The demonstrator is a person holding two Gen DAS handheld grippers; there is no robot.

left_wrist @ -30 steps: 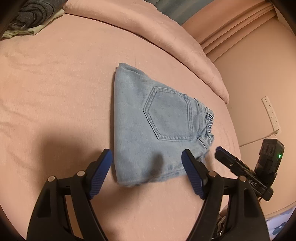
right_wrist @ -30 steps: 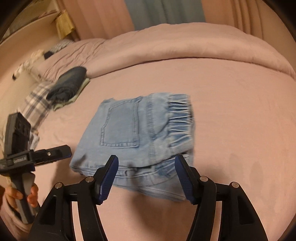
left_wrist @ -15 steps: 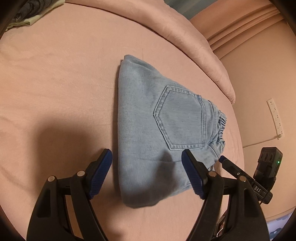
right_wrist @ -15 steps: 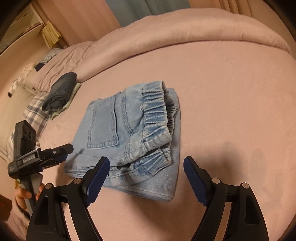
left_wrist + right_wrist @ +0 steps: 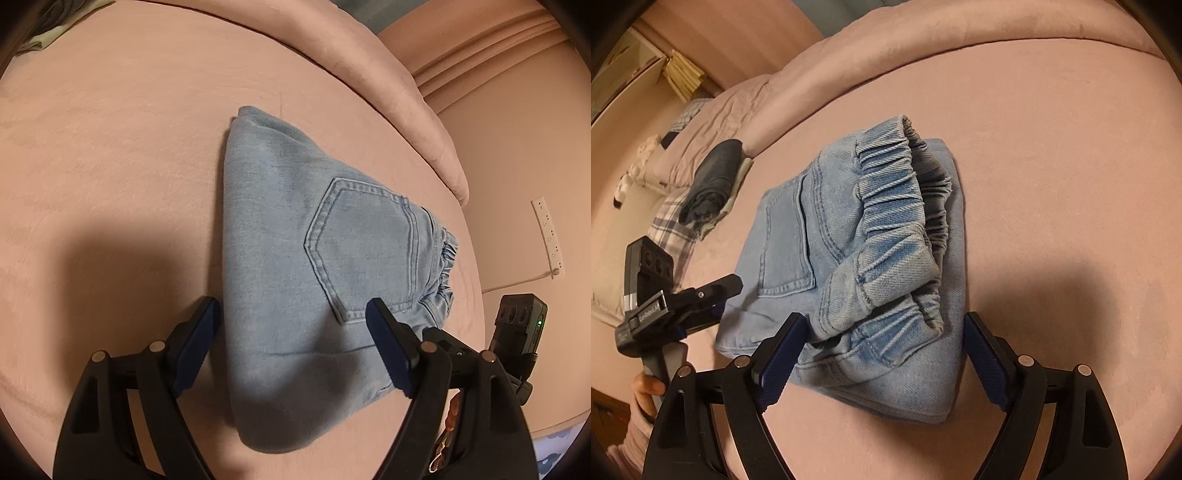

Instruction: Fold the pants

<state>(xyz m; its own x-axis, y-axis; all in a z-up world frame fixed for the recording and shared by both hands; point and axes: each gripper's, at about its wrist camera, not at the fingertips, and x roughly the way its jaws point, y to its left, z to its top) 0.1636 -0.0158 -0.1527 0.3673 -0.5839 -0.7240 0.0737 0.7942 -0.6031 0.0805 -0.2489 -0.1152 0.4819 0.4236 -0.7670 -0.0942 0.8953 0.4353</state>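
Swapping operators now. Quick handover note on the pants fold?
Left tool: jaws opening, holding nothing; the fold-side end of the jeans lies between its fingers.
Right tool: jaws opening, holding nothing, straddling the elastic waistband end.
Jeans: folded into a compact stack on the pink bed, back pocket facing up.
Done: the fold looks finished.
Left: probably gripping both ends and moving the stack, perhaps toward the dark folded clothes near the pillows; the waistband layers sit a bit uneven and may want tidying.
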